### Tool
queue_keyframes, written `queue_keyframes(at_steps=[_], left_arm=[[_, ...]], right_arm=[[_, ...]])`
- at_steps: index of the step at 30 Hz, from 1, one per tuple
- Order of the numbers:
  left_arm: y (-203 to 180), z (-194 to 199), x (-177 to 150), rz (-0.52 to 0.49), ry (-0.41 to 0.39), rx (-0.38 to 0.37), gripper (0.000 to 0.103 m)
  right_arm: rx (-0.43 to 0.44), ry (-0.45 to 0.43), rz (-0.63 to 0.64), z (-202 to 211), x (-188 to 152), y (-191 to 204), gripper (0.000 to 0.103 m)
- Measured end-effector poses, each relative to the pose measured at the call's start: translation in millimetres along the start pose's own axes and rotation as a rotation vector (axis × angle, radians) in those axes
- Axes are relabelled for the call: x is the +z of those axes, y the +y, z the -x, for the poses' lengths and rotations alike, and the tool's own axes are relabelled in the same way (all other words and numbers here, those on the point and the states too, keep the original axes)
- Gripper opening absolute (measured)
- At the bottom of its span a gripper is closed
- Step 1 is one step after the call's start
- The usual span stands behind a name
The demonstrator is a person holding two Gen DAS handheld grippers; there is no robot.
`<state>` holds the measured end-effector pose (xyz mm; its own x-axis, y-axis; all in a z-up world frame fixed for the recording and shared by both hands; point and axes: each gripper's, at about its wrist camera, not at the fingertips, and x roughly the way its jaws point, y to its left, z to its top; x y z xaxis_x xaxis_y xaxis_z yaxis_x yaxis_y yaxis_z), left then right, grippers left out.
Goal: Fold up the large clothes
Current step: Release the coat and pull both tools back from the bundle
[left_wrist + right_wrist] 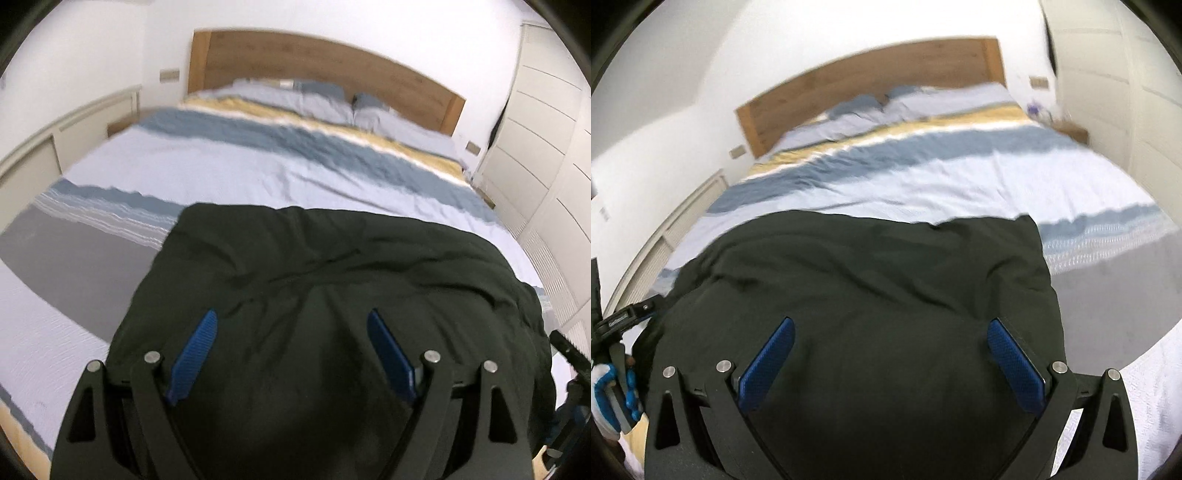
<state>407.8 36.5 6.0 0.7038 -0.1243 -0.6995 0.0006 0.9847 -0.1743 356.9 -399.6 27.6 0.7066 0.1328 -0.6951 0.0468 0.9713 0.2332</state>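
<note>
A large dark green, almost black garment [332, 266] lies spread on the bed near its foot. It also shows in the right wrist view [871, 273]. My left gripper [291, 317] hovers over the garment's near part with its blue pads [192, 358] wide apart and nothing between them. My right gripper [892, 325] is also open over the garment, with its blue pads [1015, 369] spread and empty. The other gripper [624, 321] and a gloved hand show at the left edge of the right wrist view.
The bed [229, 162] has a light blue cover with darker blue, yellow and grey bands, pillows [295, 99] and a wooden headboard [325, 62]. White wardrobe doors [546, 147] stand on one side of the bed. A low white panelled wall [55, 140] runs along the other.
</note>
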Motion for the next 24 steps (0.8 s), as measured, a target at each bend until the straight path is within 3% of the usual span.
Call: queue_keyframes(at_steps=[9,18,24], left_arm=[[-25.0,36.4,-53.9,-0.051,-0.148,0.063,0.084],[-47.1,49.7,-81.3,-0.118,-0.197,-0.006,0.084],[-46.1,57.1,-92.9,-0.116,-0.251,0.051,0.084]], right_arm=[[0.085,-0.176,0.103,48.9,-43.0,47.8,0.102],[0.110,-0.227,0.136,60.8,-79.3,73.9,0.102],[0.099,-0.274,0.169,69.6,-97.0,86.5,0.102]])
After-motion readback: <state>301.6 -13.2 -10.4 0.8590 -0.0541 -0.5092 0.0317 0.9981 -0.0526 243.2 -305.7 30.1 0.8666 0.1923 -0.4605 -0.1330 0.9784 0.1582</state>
